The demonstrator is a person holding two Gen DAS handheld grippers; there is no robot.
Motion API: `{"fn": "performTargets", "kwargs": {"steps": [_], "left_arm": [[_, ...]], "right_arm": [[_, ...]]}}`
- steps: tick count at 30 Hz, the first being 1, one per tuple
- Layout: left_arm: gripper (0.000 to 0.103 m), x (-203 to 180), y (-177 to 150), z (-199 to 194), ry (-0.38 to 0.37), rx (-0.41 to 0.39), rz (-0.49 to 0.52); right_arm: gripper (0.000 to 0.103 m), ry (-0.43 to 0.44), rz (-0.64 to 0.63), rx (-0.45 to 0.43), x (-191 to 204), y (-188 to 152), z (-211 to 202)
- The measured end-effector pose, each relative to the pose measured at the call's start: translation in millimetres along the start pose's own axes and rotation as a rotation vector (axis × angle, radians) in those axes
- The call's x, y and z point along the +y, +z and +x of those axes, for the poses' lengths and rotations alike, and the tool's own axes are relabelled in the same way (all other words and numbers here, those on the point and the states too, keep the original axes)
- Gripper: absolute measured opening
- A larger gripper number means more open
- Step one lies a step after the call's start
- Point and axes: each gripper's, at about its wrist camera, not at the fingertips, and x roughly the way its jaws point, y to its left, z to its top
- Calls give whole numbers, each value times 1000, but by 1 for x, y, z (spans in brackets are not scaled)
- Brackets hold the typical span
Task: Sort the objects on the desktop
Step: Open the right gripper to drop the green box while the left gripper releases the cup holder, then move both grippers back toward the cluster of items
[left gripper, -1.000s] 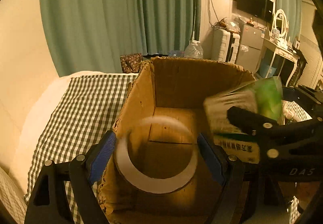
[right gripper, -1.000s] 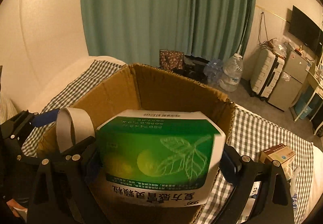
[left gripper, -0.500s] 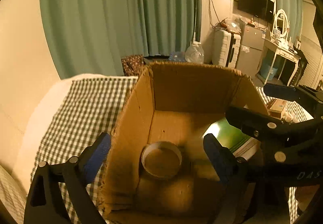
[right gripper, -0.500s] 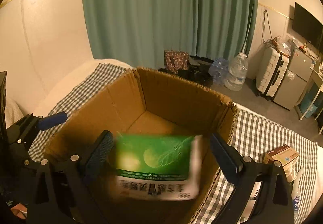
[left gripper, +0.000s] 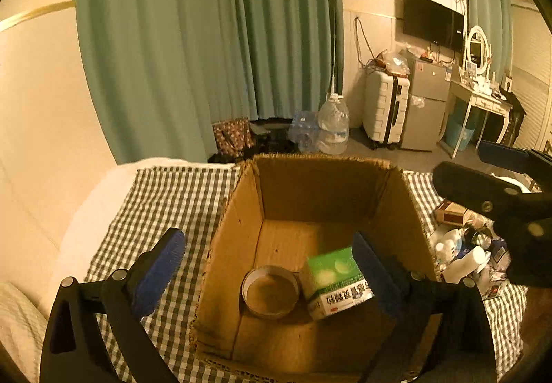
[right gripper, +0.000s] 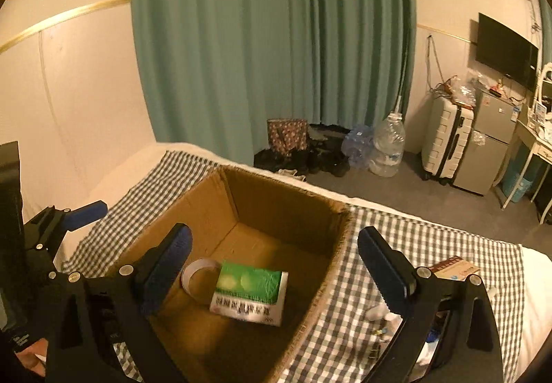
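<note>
Both tools hang empty above the cardboard box point(left gripper: 241, 245) on the checked bed point(left gripper: 165, 197): the left tool point(left gripper: 265, 262) is opening, the right tool point(right gripper: 272, 255) gapes wide. Inside lie the tape roll point(left gripper: 269, 290) and green packet point(left gripper: 336, 281), touching.

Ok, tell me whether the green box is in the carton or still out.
In. The green box lies on the floor of the cardboard carton, beside the tape roll; neither gripper holds it.

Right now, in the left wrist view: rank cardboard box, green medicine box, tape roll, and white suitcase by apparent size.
1. cardboard box, by far the largest.
2. white suitcase, though it stands far back, so its true size is understated.
3. green medicine box and tape roll: they look about alike, so no ranking.
</note>
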Motion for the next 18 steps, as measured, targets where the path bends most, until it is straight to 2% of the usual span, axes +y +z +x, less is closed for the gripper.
{"fn": "performTargets", "kwargs": {"steps": [12,18], "left_arm": [[103,-19,27,-43,-8,-60,-44],[103,-39,38,-67,15,-109,-56]], "right_arm": [[103,-49,44,-100,-30,9,-78],[103,-91,38,-103,-54,3,-109]]}}
